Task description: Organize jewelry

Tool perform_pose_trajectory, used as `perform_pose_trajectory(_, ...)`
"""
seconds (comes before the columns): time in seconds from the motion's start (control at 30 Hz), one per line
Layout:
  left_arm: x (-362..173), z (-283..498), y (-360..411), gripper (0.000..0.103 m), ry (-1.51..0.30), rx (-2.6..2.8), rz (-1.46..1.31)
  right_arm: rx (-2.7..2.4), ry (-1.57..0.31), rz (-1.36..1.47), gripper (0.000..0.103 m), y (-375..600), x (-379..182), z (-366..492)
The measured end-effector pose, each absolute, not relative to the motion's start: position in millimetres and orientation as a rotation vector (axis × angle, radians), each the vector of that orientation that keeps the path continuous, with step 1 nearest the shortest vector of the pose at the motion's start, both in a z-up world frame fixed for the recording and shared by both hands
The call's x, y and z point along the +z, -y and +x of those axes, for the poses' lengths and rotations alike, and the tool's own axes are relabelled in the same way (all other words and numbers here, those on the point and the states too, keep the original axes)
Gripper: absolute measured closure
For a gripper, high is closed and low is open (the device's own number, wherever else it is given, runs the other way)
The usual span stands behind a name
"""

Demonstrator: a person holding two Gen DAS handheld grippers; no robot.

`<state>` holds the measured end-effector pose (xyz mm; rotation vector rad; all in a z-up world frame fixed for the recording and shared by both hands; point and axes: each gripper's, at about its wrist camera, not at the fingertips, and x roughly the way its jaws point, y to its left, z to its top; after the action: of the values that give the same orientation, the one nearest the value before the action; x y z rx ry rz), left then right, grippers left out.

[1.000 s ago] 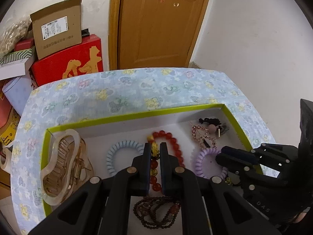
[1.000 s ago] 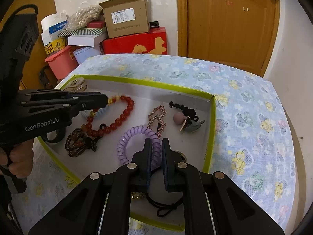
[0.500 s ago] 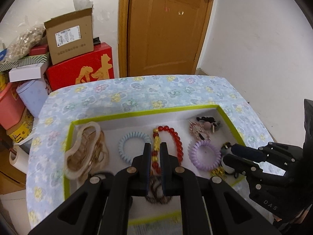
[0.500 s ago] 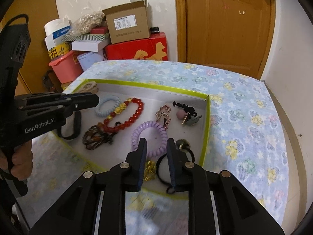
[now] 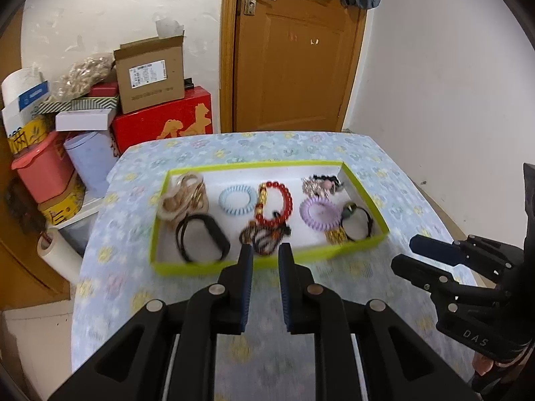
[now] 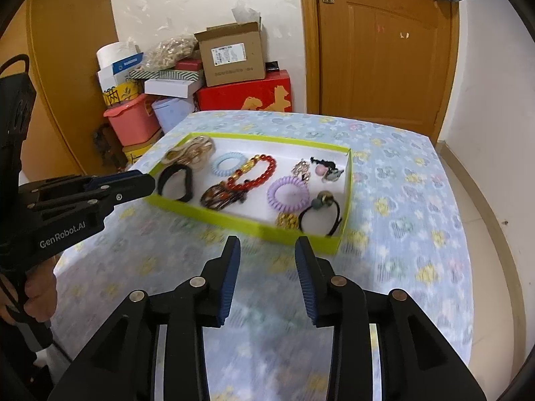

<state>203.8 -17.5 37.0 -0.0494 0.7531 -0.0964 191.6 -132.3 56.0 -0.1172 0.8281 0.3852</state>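
Shallow lime-green cardboard tray (image 5: pixel 267 264) on the floral blue tablecloth (image 6: pixel 418 200) holds two coiled hair ties: one pale blue (image 5: pixel 238 200), one lilac (image 5: pixel 319 214); one red bead bracelet (image 5: pixel 277 202). Left gripper (image 5: pixel 264 250) slightly parted, empty, near tray's front wall. Right gripper (image 6: pixel 267 244) wider apart, empty.

Even indoor light, soft shadows, motion blur on the near tabletop (image 6: pixel 401 234), fisheye bending, dark corner vignettes
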Motion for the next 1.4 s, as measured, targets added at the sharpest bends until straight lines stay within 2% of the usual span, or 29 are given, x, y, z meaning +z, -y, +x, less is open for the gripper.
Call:
perform_pose_trajectory(0.7,9,94,13,0.087,-0.791,-0.004,-0.044,0.368,-0.864,-0.137,0.067,125,45,94)
perform_pose_trajectory(1.4,-2,101,15,0.086,-0.822,-0.004,-0.047,0.362,-0.878,-0.144,0.067,125,37,101)
